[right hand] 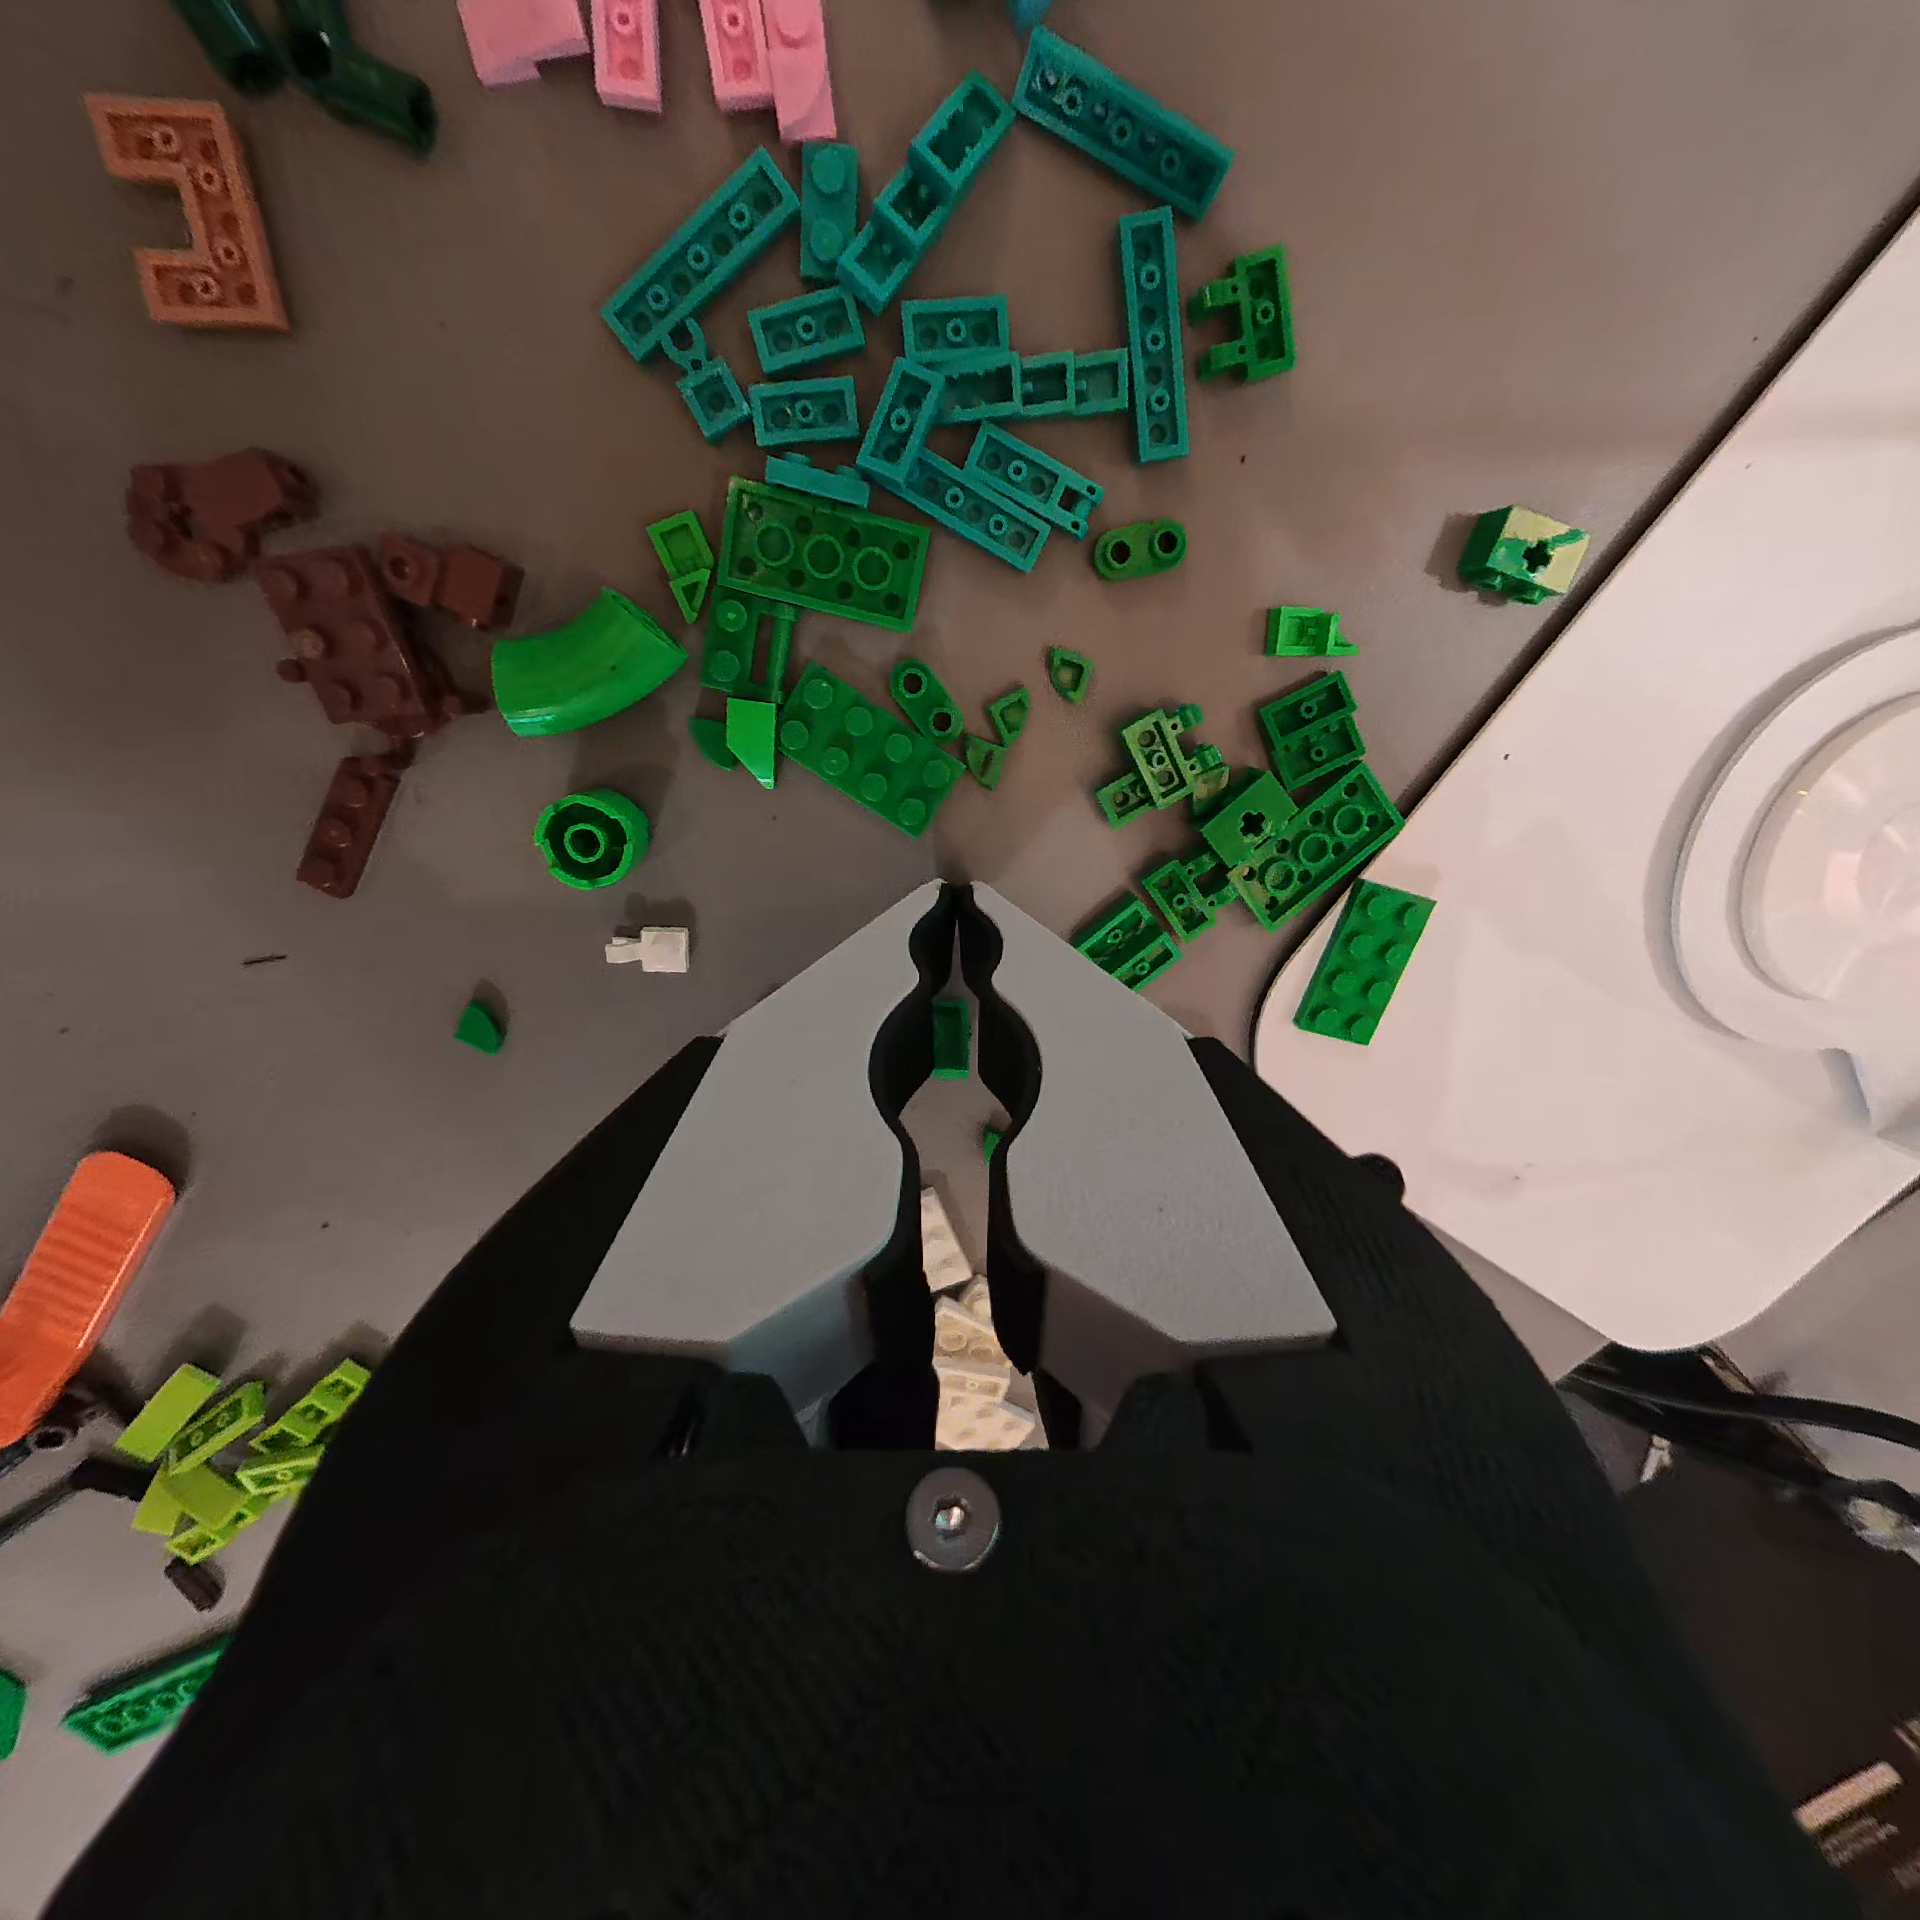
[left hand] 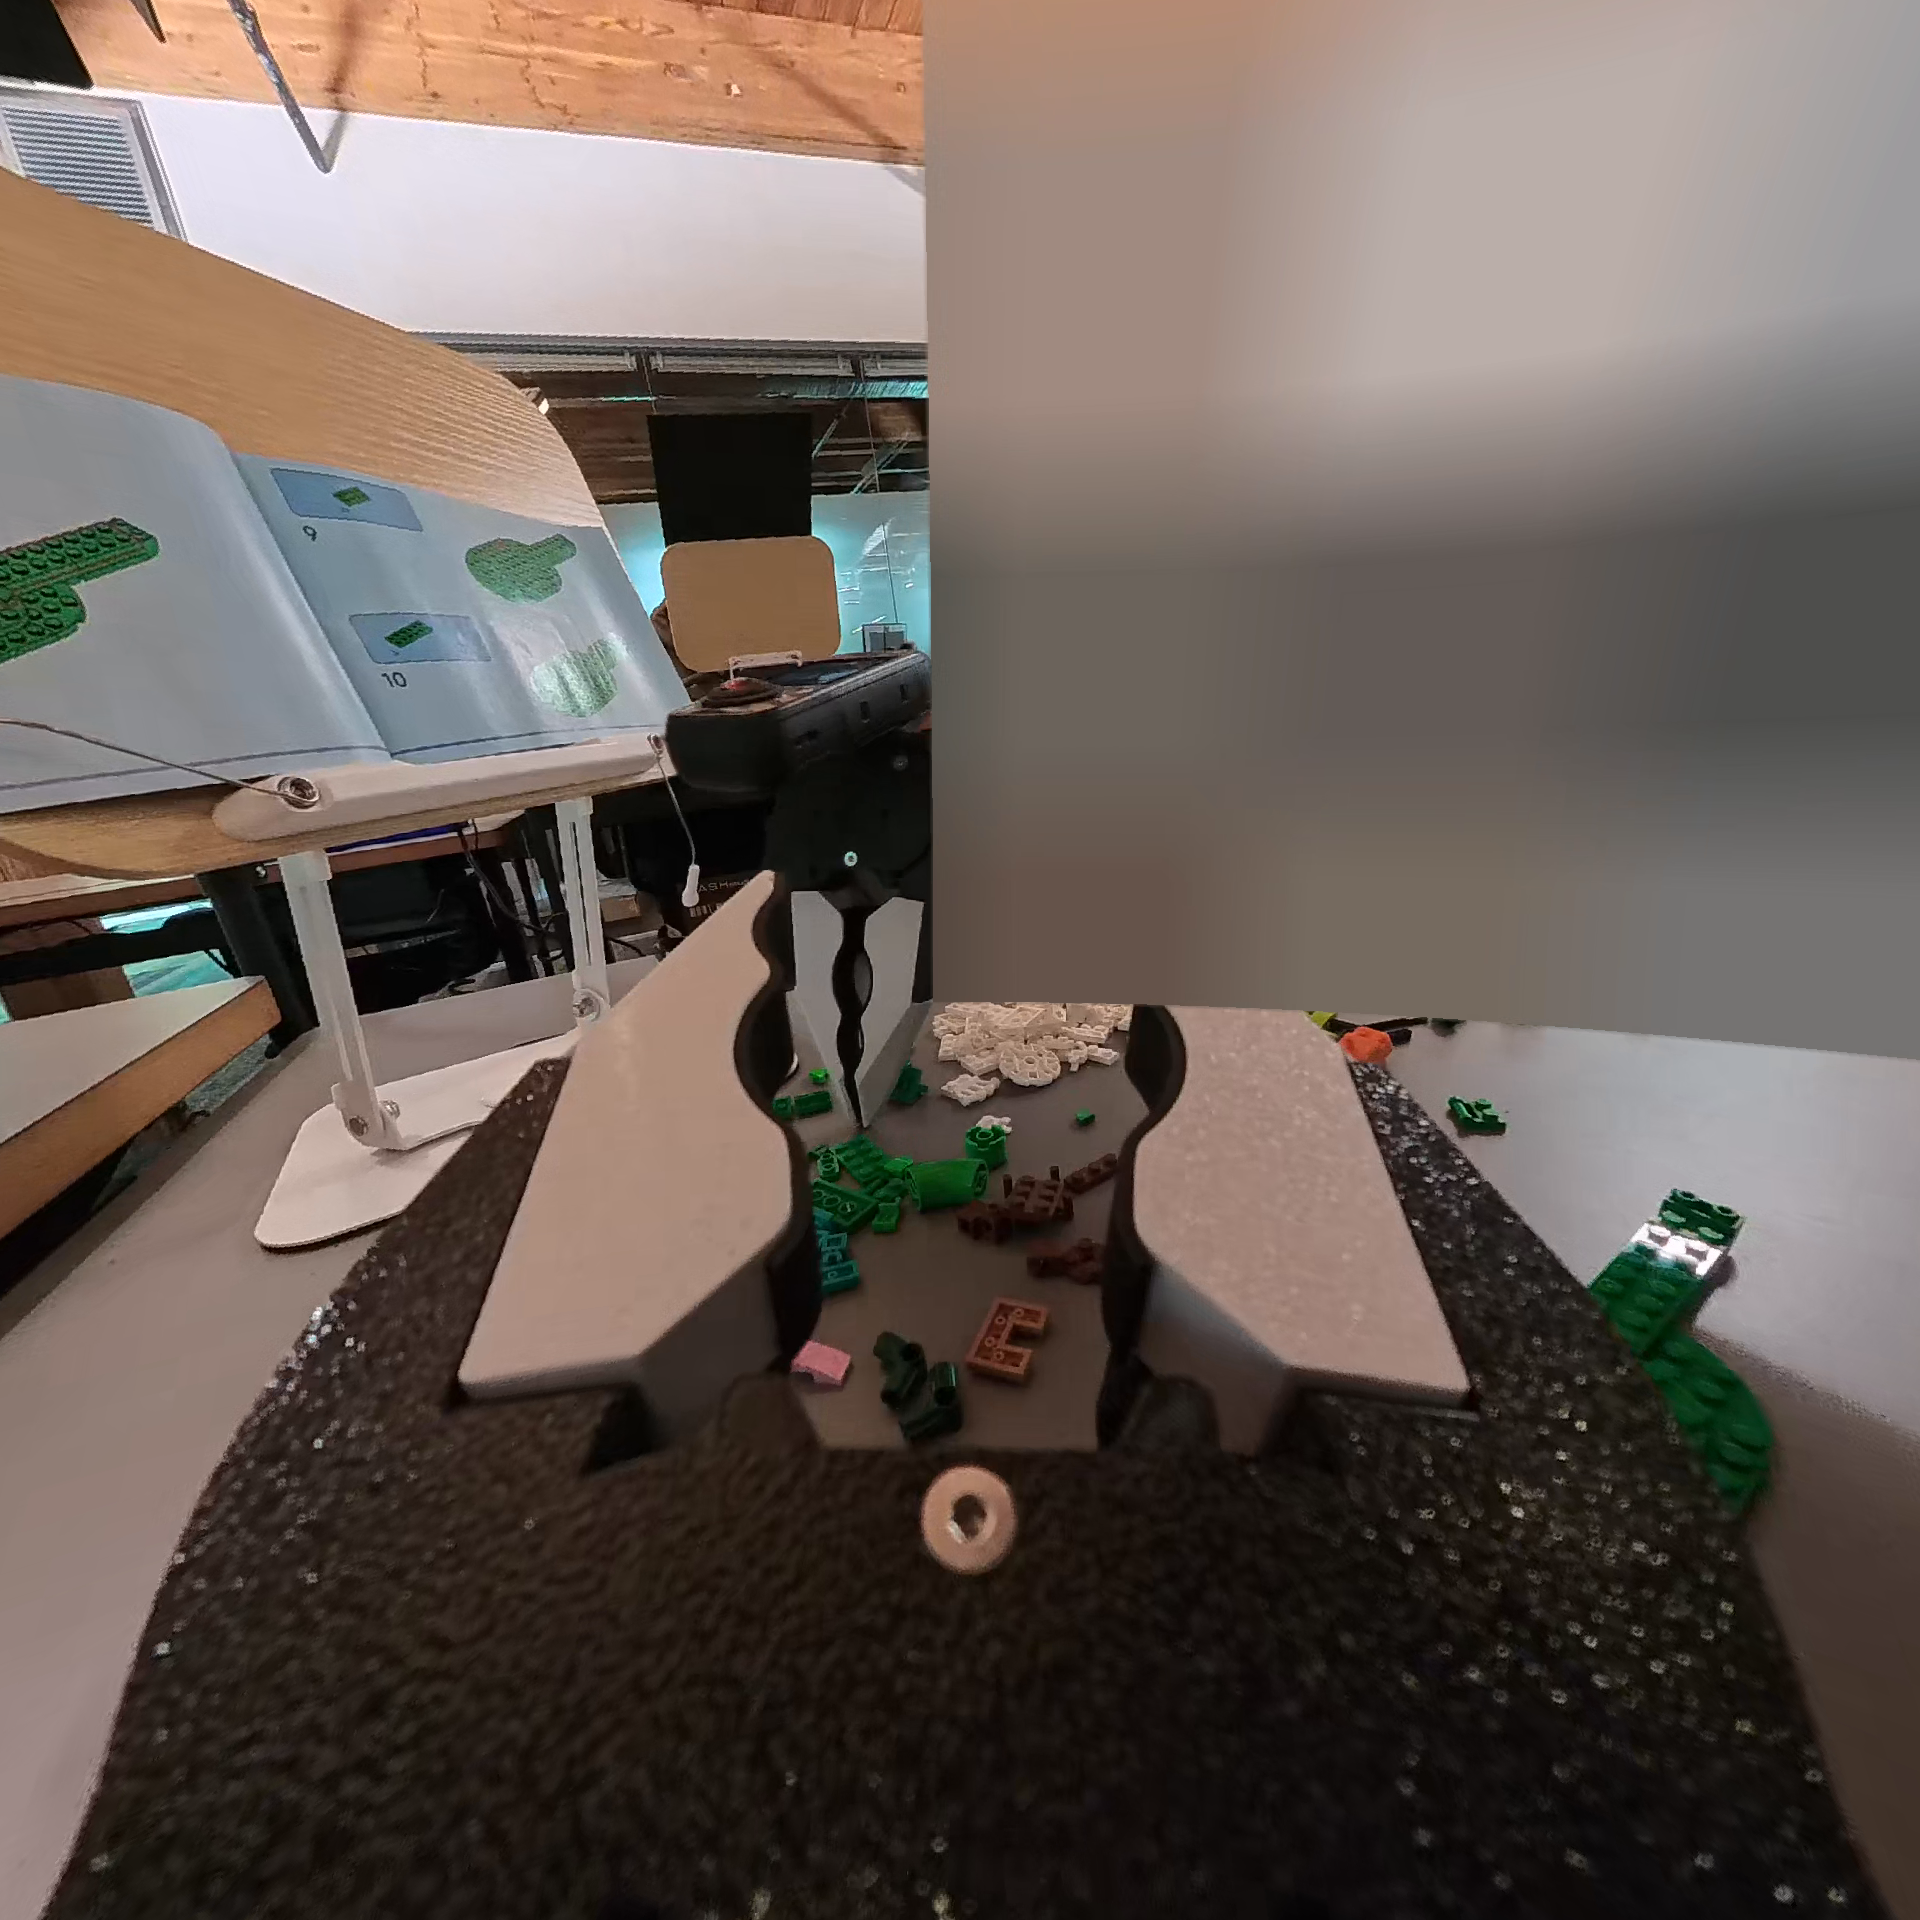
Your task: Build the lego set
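The left gripper [left hand: 961,1049] stands wide open above the grey table [left hand: 156,1382], with nothing between its fingers [left hand: 665,1143]; through the gap show loose green bricks [left hand: 862,1179], brown bricks [left hand: 1029,1210], a tan bracket piece [left hand: 1006,1340] and a small pink piece [left hand: 821,1363] lying on the table below. Beyond them lies a heap of white pieces [left hand: 1023,1044]. To its right, on the table, lies a built green plate assembly [left hand: 1683,1309]. An open instruction booklet [left hand: 312,582] rests on a white stand [left hand: 353,1122] to the left. The right gripper [right hand: 956,891] points steeply down at the table, its tips closed together with no gap between them and nothing pinched at the tips; a small green piece [right hand: 951,1034] shows through the rounded hollow behind the tips, and whether the pads press on it cannot be told. Just ahead of the tips lies a green two-by-four plate [right hand: 868,748], with teal bricks [right hand: 935,343] farther off, a green round piece [right hand: 590,840] to the left and a small white clip [right hand: 649,949] nearby. A green brick [right hand: 1363,961] sits on the white base [right hand: 1558,1039] at right.
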Tool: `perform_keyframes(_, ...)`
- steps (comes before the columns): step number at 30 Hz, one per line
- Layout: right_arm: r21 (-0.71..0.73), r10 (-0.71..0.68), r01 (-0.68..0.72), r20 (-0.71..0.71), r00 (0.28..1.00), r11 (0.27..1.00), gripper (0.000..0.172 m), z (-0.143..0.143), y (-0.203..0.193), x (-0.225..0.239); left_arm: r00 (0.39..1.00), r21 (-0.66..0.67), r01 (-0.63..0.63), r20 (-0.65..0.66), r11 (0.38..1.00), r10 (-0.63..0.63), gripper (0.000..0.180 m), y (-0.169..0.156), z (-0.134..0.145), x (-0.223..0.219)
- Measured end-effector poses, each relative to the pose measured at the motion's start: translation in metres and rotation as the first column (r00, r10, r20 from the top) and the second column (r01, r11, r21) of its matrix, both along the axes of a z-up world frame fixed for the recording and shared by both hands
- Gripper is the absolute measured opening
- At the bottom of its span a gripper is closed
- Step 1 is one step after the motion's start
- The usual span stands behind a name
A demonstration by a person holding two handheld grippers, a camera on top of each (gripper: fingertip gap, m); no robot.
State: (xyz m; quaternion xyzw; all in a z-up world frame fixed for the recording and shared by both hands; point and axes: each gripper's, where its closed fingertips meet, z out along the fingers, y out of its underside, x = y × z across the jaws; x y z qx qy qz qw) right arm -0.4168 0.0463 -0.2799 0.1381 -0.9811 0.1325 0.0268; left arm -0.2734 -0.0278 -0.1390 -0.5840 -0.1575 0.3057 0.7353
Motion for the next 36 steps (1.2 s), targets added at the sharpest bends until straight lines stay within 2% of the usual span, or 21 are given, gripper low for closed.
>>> perform_keyframes(1,-0.013,-0.019,0.019,0.001,1.000,1.000,0.000,0.001,-0.001,0.000,1.000,0.000,-0.001,-0.002,1.000,0.001,0.061,0.000,0.000,0.000)
perform_keyframes(4,-0.081,-0.108,0.112,0.048,0.993,0.990,0.000,0.006,-0.015,-0.001,1.000,-0.001,0.002,0.001,1.000,-0.002,0.061,0.001,0.000,0.000)
perform_keyframes(8,-0.125,-0.169,0.182,0.104,0.980,0.975,0.010,0.007,-0.031,-0.001,1.000,-0.006,0.006,0.002,1.000,-0.006,0.060,0.002,-0.001,0.000)
perform_keyframes(18,-0.101,-0.200,0.214,0.133,0.971,0.972,0.015,0.001,-0.042,-0.009,1.000,-0.005,0.014,0.007,1.000,-0.014,0.060,0.003,-0.001,0.001)
perform_keyframes(28,-0.098,-0.194,0.203,0.096,0.976,0.974,0.006,0.001,-0.045,-0.011,1.000,-0.006,0.015,0.009,1.000,-0.015,0.060,0.003,-0.002,0.001)
perform_keyframes(32,-0.181,-0.190,0.198,0.056,0.980,0.963,0.006,0.023,-0.042,-0.003,1.000,-0.004,0.012,0.008,1.000,-0.012,0.060,0.002,-0.001,0.001)
perform_keyframes(36,-0.228,-0.124,0.132,0.047,0.991,0.965,0.006,0.051,-0.023,0.053,1.000,0.017,0.009,0.020,1.000,-0.009,0.060,-0.001,0.000,-0.001)
